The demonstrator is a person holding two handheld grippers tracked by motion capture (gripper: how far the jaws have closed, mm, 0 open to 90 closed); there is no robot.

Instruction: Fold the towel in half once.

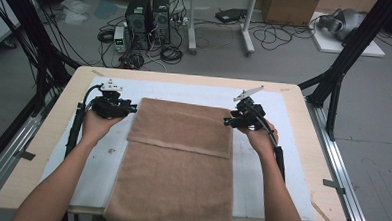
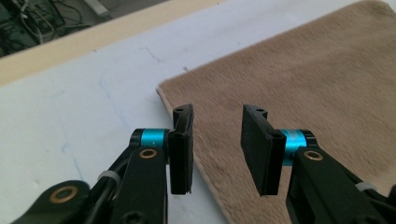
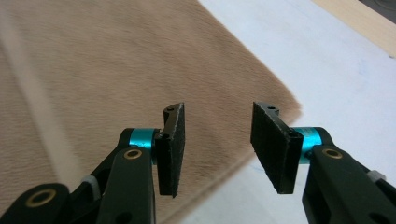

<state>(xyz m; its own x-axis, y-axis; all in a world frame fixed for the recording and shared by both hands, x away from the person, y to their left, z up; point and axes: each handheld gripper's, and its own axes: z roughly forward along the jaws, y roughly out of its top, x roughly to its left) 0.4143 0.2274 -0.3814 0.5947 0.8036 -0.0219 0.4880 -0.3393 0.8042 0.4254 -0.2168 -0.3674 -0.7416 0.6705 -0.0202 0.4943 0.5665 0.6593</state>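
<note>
Both hand-held grippers, left (image 1: 132, 108) and right (image 1: 225, 122), sit spread wide at mid-frame, flanking the folded towel's (image 1: 182, 155) far corners.

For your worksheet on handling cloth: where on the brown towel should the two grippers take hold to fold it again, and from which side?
Grip the towel at its two far corners, probably. The left gripper comes in from the left edge, the right gripper from the right. Both are open and level with those corners. The towel lies flat, folded once, so only its thin edges offer the jaws anything to pinch.
</note>
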